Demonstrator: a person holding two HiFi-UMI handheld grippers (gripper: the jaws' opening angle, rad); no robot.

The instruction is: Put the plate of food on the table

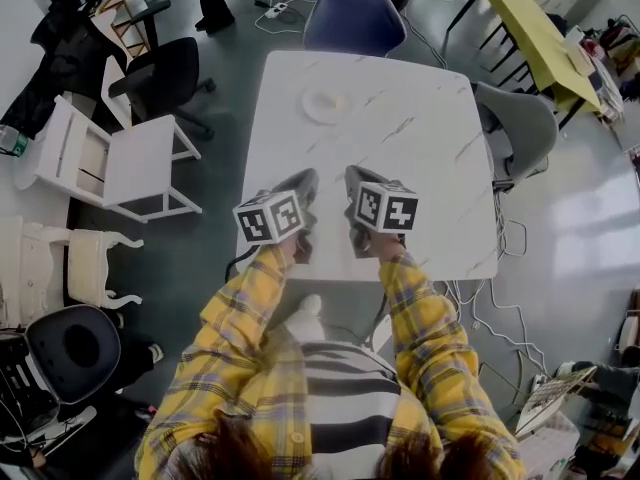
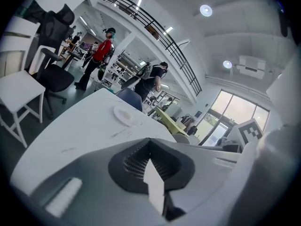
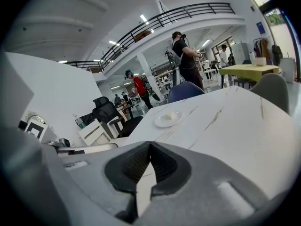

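Note:
A small white plate [image 1: 327,105] with a pale bit of food rests on the white marble table [image 1: 420,158], toward its far side. It also shows as the plate [image 2: 124,115] in the left gripper view and the plate [image 3: 168,118] in the right gripper view. My left gripper [image 1: 303,182] and right gripper [image 1: 355,180] hover side by side over the table's near edge, well short of the plate. The left gripper [image 2: 150,143] has its jaws together with nothing between them. The right gripper [image 3: 149,147] looks the same, shut and empty.
A blue chair [image 1: 355,18] stands at the table's far side and a grey chair [image 1: 520,133] at its right. A white chair [image 1: 120,163] and a black office chair [image 1: 165,78] are to the left. A yellow table [image 1: 540,38] sits far right. People stand in the background.

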